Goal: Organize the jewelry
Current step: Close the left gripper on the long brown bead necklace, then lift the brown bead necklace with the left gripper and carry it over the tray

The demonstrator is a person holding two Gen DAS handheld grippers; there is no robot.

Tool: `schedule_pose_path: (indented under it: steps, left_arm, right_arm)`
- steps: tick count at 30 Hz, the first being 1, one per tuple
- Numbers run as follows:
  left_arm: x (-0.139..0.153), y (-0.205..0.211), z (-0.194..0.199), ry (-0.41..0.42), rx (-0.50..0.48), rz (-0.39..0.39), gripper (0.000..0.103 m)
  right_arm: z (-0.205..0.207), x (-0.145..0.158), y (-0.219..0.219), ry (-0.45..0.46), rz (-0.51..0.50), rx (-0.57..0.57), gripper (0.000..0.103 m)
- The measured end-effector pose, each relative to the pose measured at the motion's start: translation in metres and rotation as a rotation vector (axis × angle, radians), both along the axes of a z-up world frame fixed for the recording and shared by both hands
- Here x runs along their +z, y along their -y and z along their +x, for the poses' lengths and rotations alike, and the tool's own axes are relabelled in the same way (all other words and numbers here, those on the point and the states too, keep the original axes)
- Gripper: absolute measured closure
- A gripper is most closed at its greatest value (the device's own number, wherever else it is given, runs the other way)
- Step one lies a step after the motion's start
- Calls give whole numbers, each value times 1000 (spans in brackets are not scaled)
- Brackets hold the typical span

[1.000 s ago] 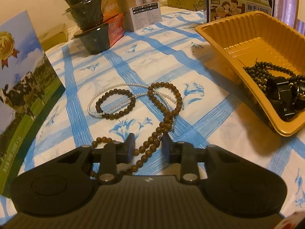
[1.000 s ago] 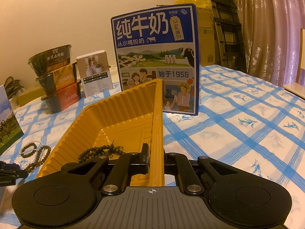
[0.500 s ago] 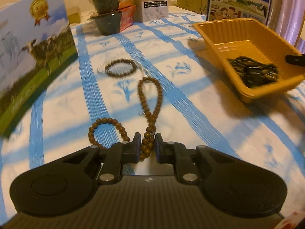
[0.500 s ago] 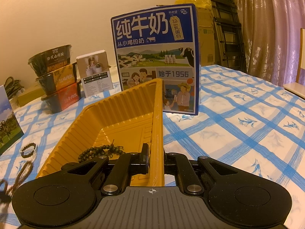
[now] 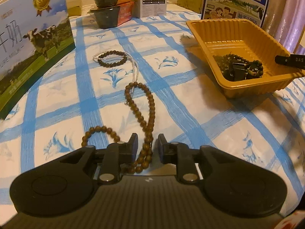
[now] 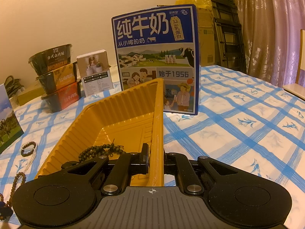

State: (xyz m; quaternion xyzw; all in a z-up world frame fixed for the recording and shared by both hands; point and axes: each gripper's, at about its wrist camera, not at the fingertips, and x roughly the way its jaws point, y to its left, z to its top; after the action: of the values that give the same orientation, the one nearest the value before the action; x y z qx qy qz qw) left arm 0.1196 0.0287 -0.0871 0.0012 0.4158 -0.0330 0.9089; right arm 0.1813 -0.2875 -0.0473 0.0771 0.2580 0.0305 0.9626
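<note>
Two grippers share the job: the right gripper point(image 6: 156, 162) stays clamped on the yellow tray's point(image 5: 246, 93) wall to steady it, while the left gripper point(image 5: 147, 146), jaws opening, straddles the brown bead strand point(image 5: 147, 114) lying on the checked tablecloth point(image 5: 190, 114), pads apparently not pressing it.

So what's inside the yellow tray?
Inside the yellow tray lies a pile of dark bead strings and something black and chunky among them, at the near end. The rest of its floor is bare. Whatever sits beneath the pile is covered.
</note>
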Motion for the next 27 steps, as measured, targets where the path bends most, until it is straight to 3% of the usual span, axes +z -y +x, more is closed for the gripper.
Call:
schedule_pose_path:
  steps: [4, 6, 14, 27]
  left_arm:
    - [0, 1, 6, -5, 5, -5, 86]
    - [0, 2, 5, -6, 4, -9, 96]
    - [15, 1, -4, 24, 23, -3, 97]
    - [125, -22, -14, 266, 71, -15, 97]
  right_arm:
    - [0, 1, -1, 1, -1, 0, 95]
    - [0, 0, 0, 0, -1, 0, 95]
    - [0, 0, -1, 2, -2, 1, 95]
    - [-2, 2, -2, 4, 1, 4, 94]
